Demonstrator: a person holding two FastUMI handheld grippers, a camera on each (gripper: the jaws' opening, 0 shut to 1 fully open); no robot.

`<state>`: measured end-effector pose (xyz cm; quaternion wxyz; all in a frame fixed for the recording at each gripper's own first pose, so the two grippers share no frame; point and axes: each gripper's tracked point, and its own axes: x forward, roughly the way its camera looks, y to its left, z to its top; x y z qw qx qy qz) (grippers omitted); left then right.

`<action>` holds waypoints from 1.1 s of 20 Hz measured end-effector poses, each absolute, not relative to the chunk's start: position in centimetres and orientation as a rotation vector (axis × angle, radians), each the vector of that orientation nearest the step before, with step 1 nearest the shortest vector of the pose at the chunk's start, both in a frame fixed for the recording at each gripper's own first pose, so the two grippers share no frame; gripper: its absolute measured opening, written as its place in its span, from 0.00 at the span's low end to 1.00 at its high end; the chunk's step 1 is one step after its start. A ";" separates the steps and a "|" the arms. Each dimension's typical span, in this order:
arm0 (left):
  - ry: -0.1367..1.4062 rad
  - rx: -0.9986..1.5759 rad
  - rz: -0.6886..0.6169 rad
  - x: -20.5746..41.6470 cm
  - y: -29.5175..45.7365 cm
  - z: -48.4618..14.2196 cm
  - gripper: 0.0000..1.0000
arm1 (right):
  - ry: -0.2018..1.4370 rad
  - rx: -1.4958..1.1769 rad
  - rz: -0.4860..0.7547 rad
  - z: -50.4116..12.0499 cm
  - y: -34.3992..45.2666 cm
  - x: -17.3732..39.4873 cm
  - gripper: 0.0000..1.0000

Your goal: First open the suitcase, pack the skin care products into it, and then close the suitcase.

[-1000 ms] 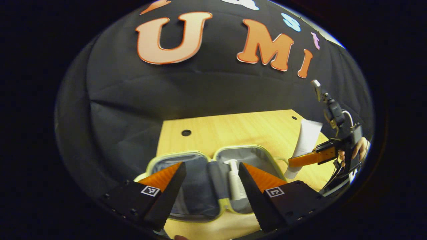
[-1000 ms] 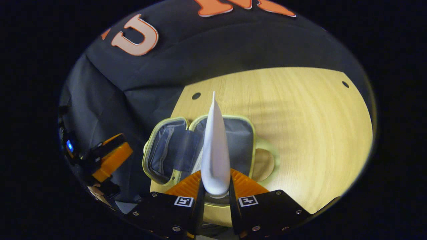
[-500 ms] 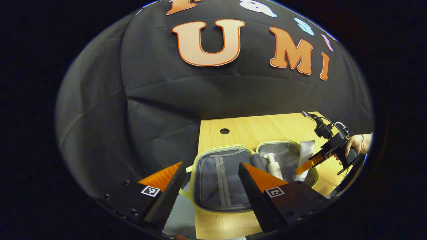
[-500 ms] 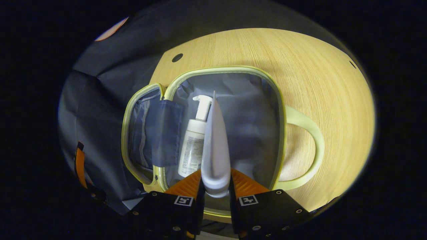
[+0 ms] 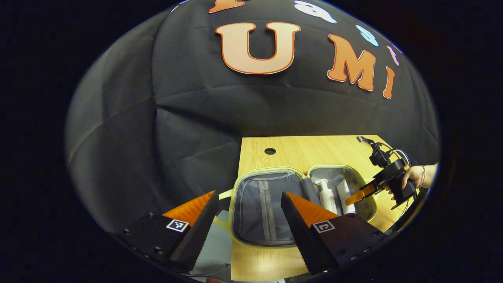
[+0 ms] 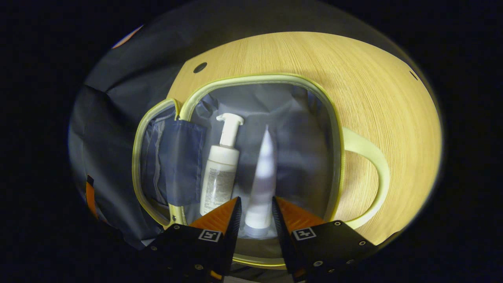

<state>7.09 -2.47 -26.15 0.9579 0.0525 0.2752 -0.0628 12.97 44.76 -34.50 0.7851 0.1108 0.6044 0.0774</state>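
Observation:
The yellow-rimmed suitcase (image 5: 267,171) (image 6: 255,77) lies open on the wooden table, grey lining up. In its right half rest a white pump bottle (image 5: 325,196) (image 6: 219,177) and a white tube (image 5: 345,194) (image 6: 264,177), side by side. My right gripper (image 6: 256,198) hovers low over that half, its fingers slightly apart and off the tube, whose cap end lies below the gap. The left gripper view shows the right gripper (image 5: 359,194) held by a hand (image 5: 412,175). My left gripper (image 5: 248,193) is open and holds nothing, in front of the suitcase's left half.
The table (image 5: 314,147) (image 6: 373,86) has a round cable hole (image 5: 270,151) (image 6: 199,67) behind the suitcase. The case's pale handle (image 6: 373,173) sticks out to the right. Black cloth hangs behind and left of the table. The left half holds a zipped pocket (image 5: 267,200).
The right gripper lowered the white tube into the suitcase's right half and let it go; it now lies beside the pump bottle. The left gripper drew back to the left.

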 end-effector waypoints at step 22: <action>0.631 -0.576 -0.173 12.3 10.3 -41.9 0.98 | 0.760 0.264 0.206 -16.9 39.2 13.3 0.95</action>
